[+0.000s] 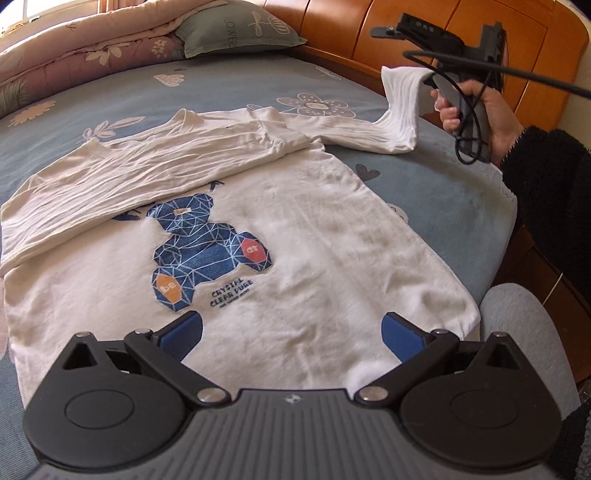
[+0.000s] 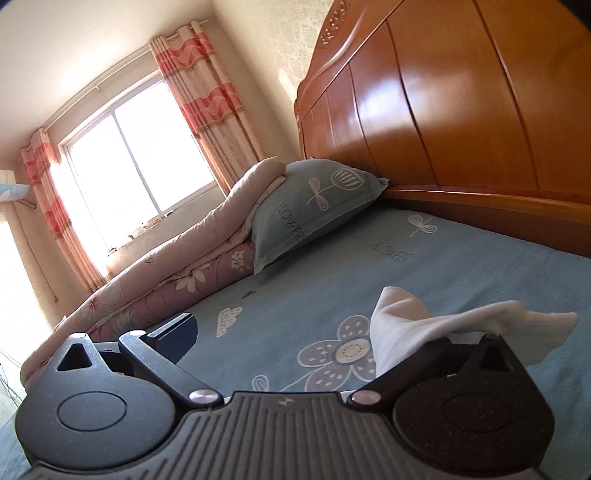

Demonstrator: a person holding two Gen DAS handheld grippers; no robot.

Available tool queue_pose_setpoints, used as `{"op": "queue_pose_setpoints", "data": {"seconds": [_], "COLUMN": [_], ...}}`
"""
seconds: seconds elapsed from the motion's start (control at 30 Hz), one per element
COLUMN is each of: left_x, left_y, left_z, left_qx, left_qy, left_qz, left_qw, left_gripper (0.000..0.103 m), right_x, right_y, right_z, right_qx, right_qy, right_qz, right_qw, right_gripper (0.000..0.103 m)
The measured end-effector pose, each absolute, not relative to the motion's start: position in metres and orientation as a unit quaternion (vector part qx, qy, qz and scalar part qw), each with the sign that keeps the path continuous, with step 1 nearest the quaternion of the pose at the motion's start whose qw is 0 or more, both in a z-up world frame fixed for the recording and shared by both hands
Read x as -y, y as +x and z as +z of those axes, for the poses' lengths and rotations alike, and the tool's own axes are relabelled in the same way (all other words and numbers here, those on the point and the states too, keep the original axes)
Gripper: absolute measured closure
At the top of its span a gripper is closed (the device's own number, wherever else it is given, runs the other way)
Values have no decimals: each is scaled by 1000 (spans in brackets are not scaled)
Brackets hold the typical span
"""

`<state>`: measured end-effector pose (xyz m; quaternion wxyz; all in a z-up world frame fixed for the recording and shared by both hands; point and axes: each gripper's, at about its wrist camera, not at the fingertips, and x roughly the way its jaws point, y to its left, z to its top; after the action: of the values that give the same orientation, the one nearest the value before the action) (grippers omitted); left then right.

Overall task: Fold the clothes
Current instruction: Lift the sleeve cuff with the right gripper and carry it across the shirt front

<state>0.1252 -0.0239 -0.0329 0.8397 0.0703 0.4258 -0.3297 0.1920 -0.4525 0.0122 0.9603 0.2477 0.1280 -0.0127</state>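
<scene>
The white shirt (image 1: 295, 236) lies face up on the bed (image 1: 229, 85), its bear print (image 1: 207, 251) showing, hem near the left tool (image 1: 291, 332) and collar toward the pillow (image 1: 236, 29), so its long axis runs away from that tool. One sleeve is already folded across the chest. The sleeve-folding step looks to be in hand: the right tool (image 1: 424, 79) lifts the other sleeve's cuff (image 2: 417, 325) off the bed; its fingers stand apart in its own view, cloth draped over one, so I cannot tell whether it clamps. Next, that sleeve needs carrying across the body. The left tool hovers with fingers apart, empty.
</scene>
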Motion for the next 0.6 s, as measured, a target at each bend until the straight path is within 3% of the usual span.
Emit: {"op": "queue_pose_setpoints", "data": {"seconds": [0.6], "left_x": [-18], "left_y": [127], "left_z": [-23], "left_qx": [-431], "left_qy": [124], "left_qz": [-373], "left_qw": [812], "left_gripper": [1], "right_x": [321], "right_y": [268], "right_z": [18], "right_qx": [-146], "right_qy": [211], "right_qz": [64], "right_qw": [964], "right_gripper": [0]}}
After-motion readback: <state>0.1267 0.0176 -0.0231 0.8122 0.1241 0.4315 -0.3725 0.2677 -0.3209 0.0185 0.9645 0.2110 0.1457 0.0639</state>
